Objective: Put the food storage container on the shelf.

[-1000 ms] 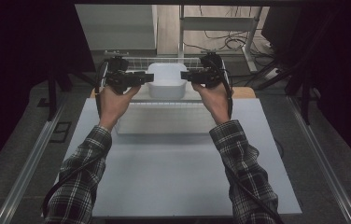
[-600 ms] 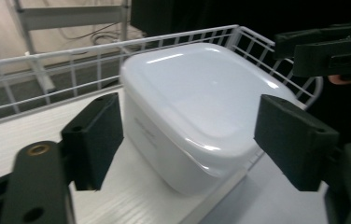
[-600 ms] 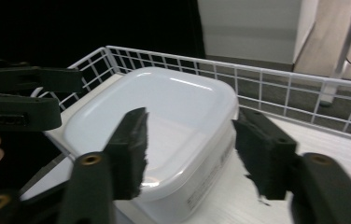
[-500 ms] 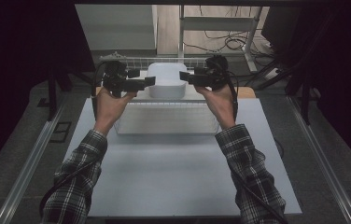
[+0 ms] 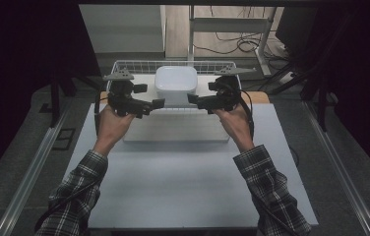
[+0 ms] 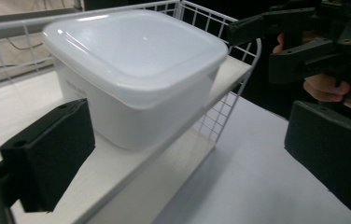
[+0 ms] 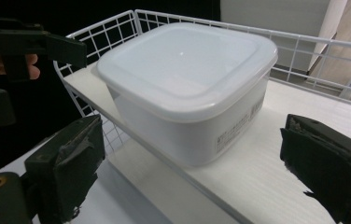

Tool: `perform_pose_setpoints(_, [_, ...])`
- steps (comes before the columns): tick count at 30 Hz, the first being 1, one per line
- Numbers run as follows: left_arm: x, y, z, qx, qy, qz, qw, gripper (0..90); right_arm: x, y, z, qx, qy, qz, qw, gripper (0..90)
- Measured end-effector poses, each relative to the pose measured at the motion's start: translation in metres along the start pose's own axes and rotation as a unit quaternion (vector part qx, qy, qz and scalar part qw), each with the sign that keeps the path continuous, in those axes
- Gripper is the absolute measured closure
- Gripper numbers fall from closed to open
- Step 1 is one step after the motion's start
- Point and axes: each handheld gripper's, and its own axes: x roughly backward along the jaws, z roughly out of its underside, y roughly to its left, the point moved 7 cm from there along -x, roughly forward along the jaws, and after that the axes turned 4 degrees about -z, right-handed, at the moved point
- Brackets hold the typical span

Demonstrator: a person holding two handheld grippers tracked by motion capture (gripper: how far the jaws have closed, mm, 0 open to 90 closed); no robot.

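A person at a grey-white table (image 5: 183, 187) holds 2 hand-held grippers, one on each side of a white lidded plastic container (image 5: 175, 84). The container sits on a pale shelf board (image 7: 276, 172) inside a white wire basket (image 5: 173, 65) at the table's far edge. The left gripper (image 5: 154, 103) and the right gripper (image 5: 193, 99) point inward toward each other, just in front of the container; neither touches it. Both have their jaws spread wide apart and hold nothing.

Likely risks, as a judgement: the basket's low wire front stands between the jaws and the container's lower walls, so a straight approach could snag the wire. The lid (image 6: 131, 46) looks smooth and overhangs the body, so a grip taken on the lid alone might slip or pop it loose.

The right gripper view shows a small printed label (image 7: 239, 126) on the container's side (too small to read), which the high view hides. The high view alone gives both plaid sleeves (image 5: 82, 189) and the grippers' symmetrical stance.
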Motion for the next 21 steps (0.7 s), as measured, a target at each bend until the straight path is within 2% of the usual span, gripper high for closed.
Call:
perform_pose_setpoints(1, [0.001,-0.001,0.004,0.003,0.004,0.006,1.0,0.0,0.0,0.0,0.002,0.004,0.002,0.001,1.0,5.7])
perform_pose_setpoints(7, [0.003,0.0,0.017,0.003,0.012,0.005,0.9999,0.0,0.001,0.004,0.01,0.016,0.011,0.001,0.9998,3.7])
perform_pose_setpoints(17, [0.011,-0.005,0.036,0.013,0.004,0.025,0.9996,0.0,0.008,0.016,0.02,0.041,0.015,-0.004,0.999,1.5])
perform_pose_setpoints(19, [0.013,-0.008,0.04,0.01,0.002,0.028,0.9996,0.0,0.009,0.018,0.022,0.046,0.015,-0.005,0.9988,1.3])
perform_pose_setpoints(21, [0.015,-0.014,0.045,0.001,0.001,0.042,0.9991,0.0,0.01,0.021,0.026,0.05,0.016,-0.008,0.9986,1.0])
